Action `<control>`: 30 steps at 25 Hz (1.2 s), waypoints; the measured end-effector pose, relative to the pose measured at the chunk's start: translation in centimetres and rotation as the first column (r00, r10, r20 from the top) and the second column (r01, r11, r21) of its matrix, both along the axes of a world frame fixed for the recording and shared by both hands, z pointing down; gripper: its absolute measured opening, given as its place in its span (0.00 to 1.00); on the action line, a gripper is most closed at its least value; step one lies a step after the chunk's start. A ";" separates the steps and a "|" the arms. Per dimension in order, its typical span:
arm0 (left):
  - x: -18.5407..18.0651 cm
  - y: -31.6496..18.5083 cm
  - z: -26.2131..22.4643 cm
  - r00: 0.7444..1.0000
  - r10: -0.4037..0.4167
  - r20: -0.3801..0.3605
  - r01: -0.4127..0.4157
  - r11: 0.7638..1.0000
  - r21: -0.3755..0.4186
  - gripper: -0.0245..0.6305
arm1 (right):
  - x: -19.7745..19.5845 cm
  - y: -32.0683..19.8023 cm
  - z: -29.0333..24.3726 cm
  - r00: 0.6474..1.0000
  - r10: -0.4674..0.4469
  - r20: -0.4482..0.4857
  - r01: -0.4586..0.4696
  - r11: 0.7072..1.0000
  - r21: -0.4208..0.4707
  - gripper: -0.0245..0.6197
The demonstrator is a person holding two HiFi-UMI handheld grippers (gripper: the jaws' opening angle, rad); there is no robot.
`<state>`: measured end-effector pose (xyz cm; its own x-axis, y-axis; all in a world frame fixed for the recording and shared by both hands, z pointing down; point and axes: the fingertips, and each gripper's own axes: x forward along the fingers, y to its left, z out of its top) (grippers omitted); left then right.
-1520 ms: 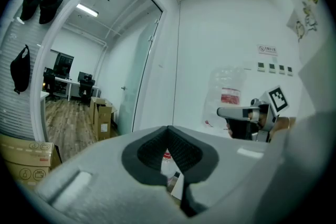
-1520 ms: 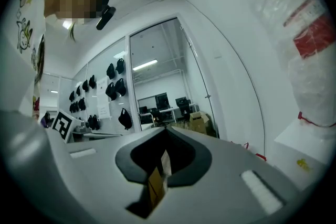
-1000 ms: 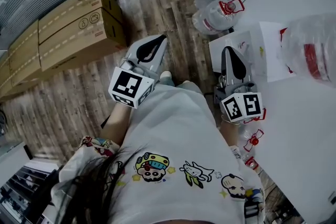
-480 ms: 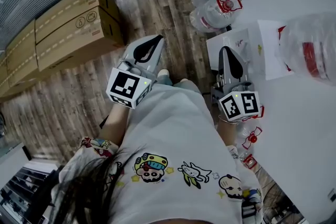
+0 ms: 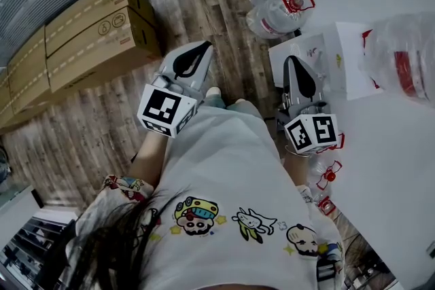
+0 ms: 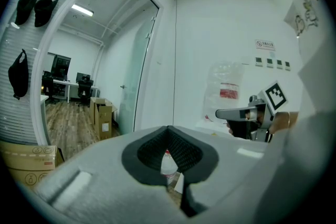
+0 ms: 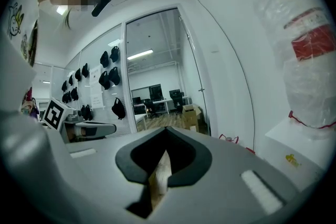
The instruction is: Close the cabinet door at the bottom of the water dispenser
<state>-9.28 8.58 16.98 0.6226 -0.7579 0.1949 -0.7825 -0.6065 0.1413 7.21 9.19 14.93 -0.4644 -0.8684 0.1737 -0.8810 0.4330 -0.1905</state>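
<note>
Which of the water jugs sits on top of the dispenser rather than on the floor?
The red-labelled jug at the head view's right edge, sitting on the white dispenser. The other jugs, with red-handled caps, lie on the wooden floor.

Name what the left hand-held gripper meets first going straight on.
Probably the water jug, seen through the gap below the shut tips of the left hand-held gripper; nothing nearer shows, though depth is unclear.

bagged bottle on the water dispenser runs off the right edge; wall signs unreadable.
</note>
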 end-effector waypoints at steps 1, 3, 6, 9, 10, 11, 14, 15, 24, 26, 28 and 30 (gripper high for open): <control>0.0 -0.1 0.0 1.000 0.000 -0.004 0.000 1.000 0.000 0.04 | 0.0 -0.1 0.0 1.000 -0.002 -0.002 0.002 1.000 0.001 0.05; -0.1 -0.3 0.0 1.000 -0.001 -0.015 0.001 1.000 -0.001 0.04 | -0.1 -0.2 0.0 1.000 -0.006 -0.007 0.006 1.000 0.003 0.05; -0.4 -0.4 0.0 1.000 -0.005 -0.017 0.005 1.000 0.001 0.04 | -0.2 -0.3 0.2 1.000 -0.010 -0.008 0.010 1.000 0.003 0.05; -0.5 -0.3 -0.2 1.000 0.003 -0.006 -0.003 1.000 0.014 0.04 | -0.1 -0.5 0.4 1.000 -0.016 -0.014 0.016 1.000 0.004 0.05; -0.5 -0.3 -0.3 1.000 0.010 0.000 -0.010 1.000 0.020 0.04 | -0.2 -0.5 0.4 1.000 -0.020 -0.019 0.020 1.000 0.004 0.05; -0.5 -0.3 -0.4 1.000 0.018 0.006 -0.018 1.000 0.025 0.04 | -0.3 -0.5 0.3 0.999 -0.024 -0.025 0.024 1.000 0.005 0.05; -0.6 -0.6 -0.7 0.999 0.036 0.022 -0.037 0.999 0.040 0.04 | -0.5 -0.4 0.1 0.999 -0.030 -0.043 0.031 1.000 0.007 0.05; -0.6 -0.7 -0.8 0.999 0.039 0.022 -0.040 0.998 0.041 0.04 | -0.4 -0.4 0.0 0.999 -0.029 -0.045 0.029 1.000 0.007 0.05; -0.8 -0.6 -0.7 0.999 0.038 0.010 -0.038 0.999 0.034 0.04 | 0.0 0.1 0.4 0.998 -0.021 -0.059 0.020 1.000 -0.005 0.05; -0.9 -0.5 -0.5 0.999 0.037 0.012 -0.037 0.999 0.029 0.04 | 0.0 0.2 0.5 0.998 -0.019 -0.060 0.019 1.000 -0.007 0.05; -0.8 -0.5 -0.4 0.999 0.038 0.013 -0.038 0.999 0.026 0.04 | 0.0 0.3 0.6 0.998 -0.018 -0.061 0.017 1.000 -0.010 0.05; -0.8 -0.5 -0.5 0.999 0.038 0.013 -0.039 0.999 0.027 0.04 | 0.0 0.3 0.6 0.998 -0.018 -0.061 0.018 1.000 -0.011 0.05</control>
<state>-10.05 8.08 16.53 0.6490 -0.7387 0.1821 -0.7601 -0.6396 0.1143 7.21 9.52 15.53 -0.4683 -0.8579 0.2112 -0.8831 0.4472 -0.1416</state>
